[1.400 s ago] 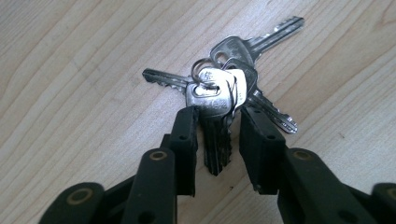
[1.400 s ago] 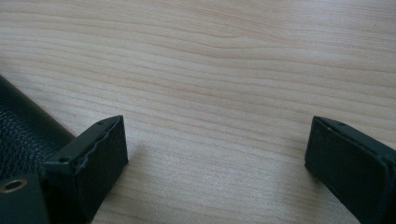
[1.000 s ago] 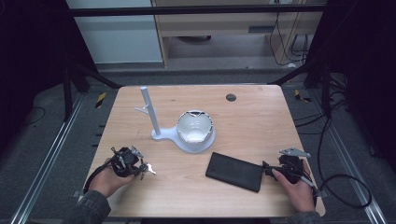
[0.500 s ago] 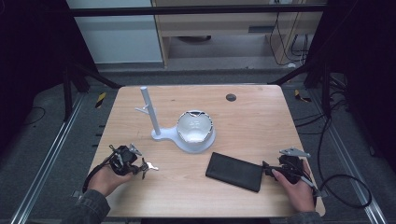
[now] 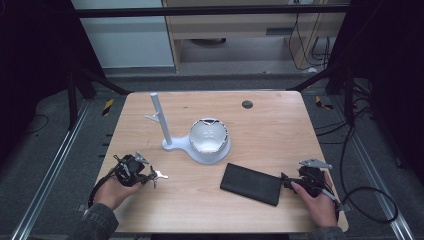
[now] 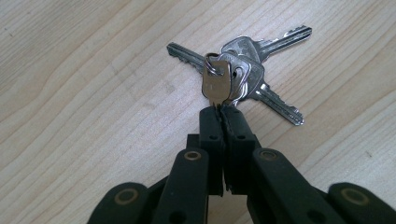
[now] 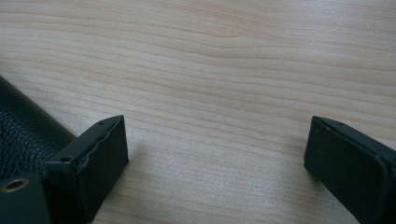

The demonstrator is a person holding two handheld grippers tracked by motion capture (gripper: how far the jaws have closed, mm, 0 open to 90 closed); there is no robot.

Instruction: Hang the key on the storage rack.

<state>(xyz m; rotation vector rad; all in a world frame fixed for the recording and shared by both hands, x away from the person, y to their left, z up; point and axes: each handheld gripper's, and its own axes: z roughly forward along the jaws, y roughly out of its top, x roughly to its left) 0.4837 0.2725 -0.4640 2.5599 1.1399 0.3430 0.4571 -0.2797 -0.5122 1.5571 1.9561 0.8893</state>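
left side of the table (image 5: 280, 125): the left gripper (image 5: 150, 176) is closed on one key of the key bunch (image 6: 238, 77), its jaws having just drawn together with that key's blade pinched between the tips. the bunch lies near the table's front left edge; the other keys fan out flat on the wood from the split ring (image 6: 214, 65).

risk, as judged: the hold is on a thin strip of smooth metal at the very tips. on lifting, the loose keys will hang and swing from the ring, and that weight could twist the pinched key out of the jaws. a drop so close to the edge could send the bunch off the table.

centre: a white stand with an upright post and hooks (image 5: 161, 120), with a white bowl (image 5: 209, 136) on its base. if the keys are meant for a hook, the swinging bunch could knock the post or miss the peg.

right: a black leather wallet (image 5: 251, 183) lies flat. the right gripper (image 5: 287, 181) rests just beside its near end with jaws wide apart, gripping nothing. a careless closing there could shove the wallet.

markings: no readable brand, label or writing; the key heads show no legible stamp.
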